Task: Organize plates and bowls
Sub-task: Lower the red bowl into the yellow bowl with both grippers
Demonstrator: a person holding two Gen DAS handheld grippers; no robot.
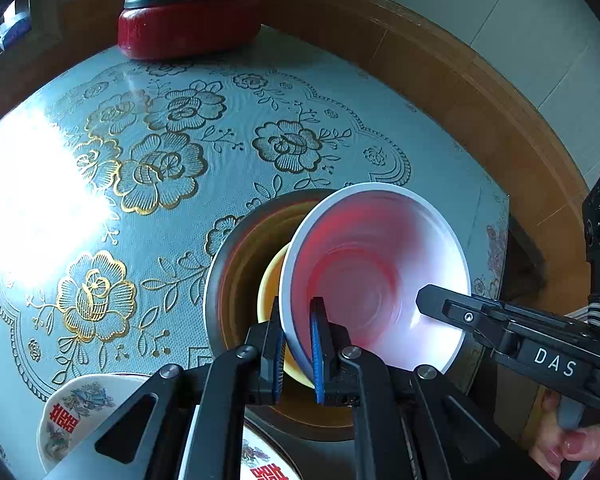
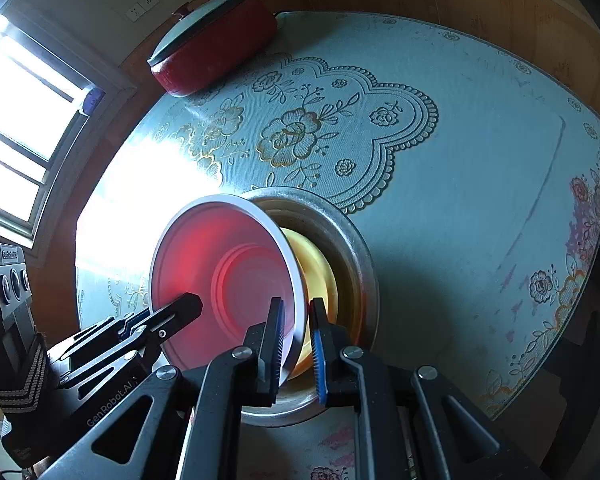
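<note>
A white bowl with a red-tinted inside (image 1: pixel 372 276) is held tilted above a steel basin (image 1: pixel 220 276) that holds a yellow bowl (image 1: pixel 270 284). My left gripper (image 1: pixel 296 344) is shut on the white bowl's near rim. My right gripper (image 2: pixel 296 340) is shut on the opposite rim of the same bowl (image 2: pixel 224 276); its fingers (image 1: pixel 436 300) show at the right of the left wrist view. In the right wrist view the steel basin (image 2: pixel 356 248) and yellow bowl (image 2: pixel 320 272) lie behind the white bowl, and the left gripper's fingers (image 2: pixel 180 312) reach in from the left.
A red pot with a grey lid (image 1: pixel 188 20) stands at the table's far edge, also in the right wrist view (image 2: pixel 216 40). Two white patterned bowls (image 1: pixel 68 412) sit at the near left. A floral blue cloth (image 1: pixel 260 120) covers the table. A window (image 2: pixel 16 120) glares at left.
</note>
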